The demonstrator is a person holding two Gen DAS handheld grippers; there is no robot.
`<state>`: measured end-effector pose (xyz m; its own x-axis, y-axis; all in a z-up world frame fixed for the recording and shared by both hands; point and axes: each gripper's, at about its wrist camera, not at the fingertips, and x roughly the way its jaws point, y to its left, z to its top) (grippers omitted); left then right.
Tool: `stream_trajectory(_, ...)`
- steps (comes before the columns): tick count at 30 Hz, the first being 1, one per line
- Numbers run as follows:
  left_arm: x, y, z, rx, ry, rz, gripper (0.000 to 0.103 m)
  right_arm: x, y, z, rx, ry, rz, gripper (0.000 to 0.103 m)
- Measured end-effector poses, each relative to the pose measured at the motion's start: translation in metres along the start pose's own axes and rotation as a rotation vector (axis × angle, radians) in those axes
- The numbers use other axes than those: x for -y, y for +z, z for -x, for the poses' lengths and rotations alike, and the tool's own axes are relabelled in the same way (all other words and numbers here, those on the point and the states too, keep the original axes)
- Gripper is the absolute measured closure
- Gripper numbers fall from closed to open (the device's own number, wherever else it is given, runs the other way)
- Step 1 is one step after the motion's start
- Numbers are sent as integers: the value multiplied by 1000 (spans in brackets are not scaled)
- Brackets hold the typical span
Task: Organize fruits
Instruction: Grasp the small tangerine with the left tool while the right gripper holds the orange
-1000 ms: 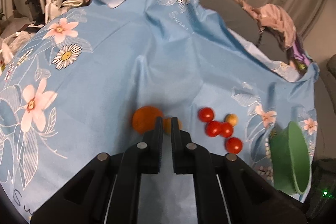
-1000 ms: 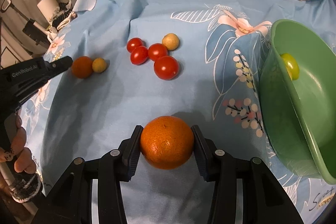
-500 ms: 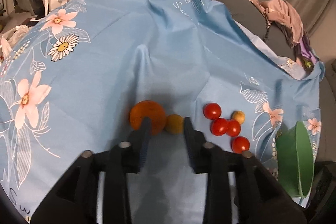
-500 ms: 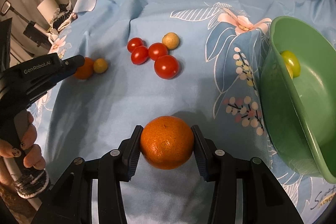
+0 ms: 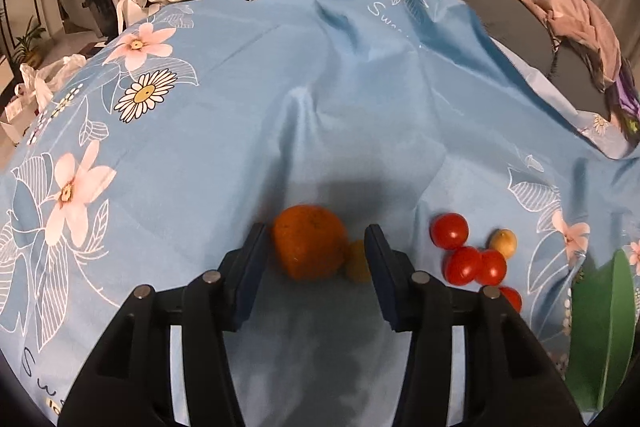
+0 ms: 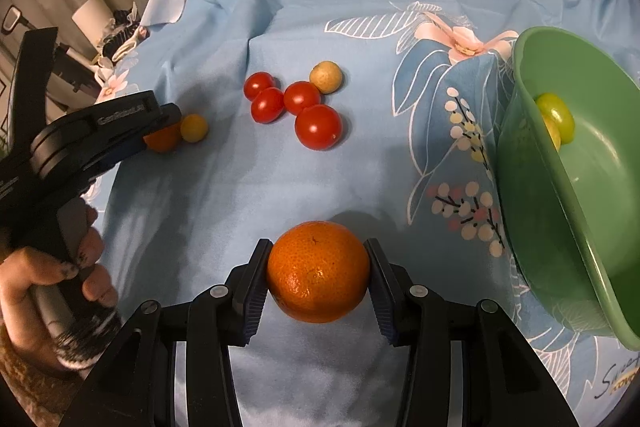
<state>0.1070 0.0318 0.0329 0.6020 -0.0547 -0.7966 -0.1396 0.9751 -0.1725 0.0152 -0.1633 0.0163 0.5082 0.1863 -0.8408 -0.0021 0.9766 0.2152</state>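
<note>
Our right hand-held gripper (image 6: 318, 277) clamps an orange (image 6: 318, 271) beside the bowl (image 6: 576, 187). Our left hand-held gripper (image 5: 316, 249), just opened partway, straddles a mandarin (image 5: 309, 241).

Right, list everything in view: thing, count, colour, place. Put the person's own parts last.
cloth: one, light blue with flowers, under all the fruit
bowl: one, green, tilted at the right edge
fruit in bowl: yellow-green, count unclear
cherry tomatoes: four, red, clustered mid-cloth
tan fruit: one, beside the tomatoes
small orange: one, between the open left jaws
yellow fruit: one, touching the small orange
large orange: one, gripped
left gripper: black, jaws just opened
right gripper: black
hand: one, holding the left gripper's handle
</note>
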Motion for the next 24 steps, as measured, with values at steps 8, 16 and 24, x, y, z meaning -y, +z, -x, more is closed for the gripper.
stream_trajectory(8,-9,1,-11,-42,-64,72,62,-4,1,-5,-15,-3,14,56)
stream_trajectory(16,-11,-10,29,-18,-139,88,63,-2,1,-3,-2,0,18,56)
stream_trajectory(24,-4,-33,65,28,-147,6,63,-1,3,-8,3,-21,11,56)
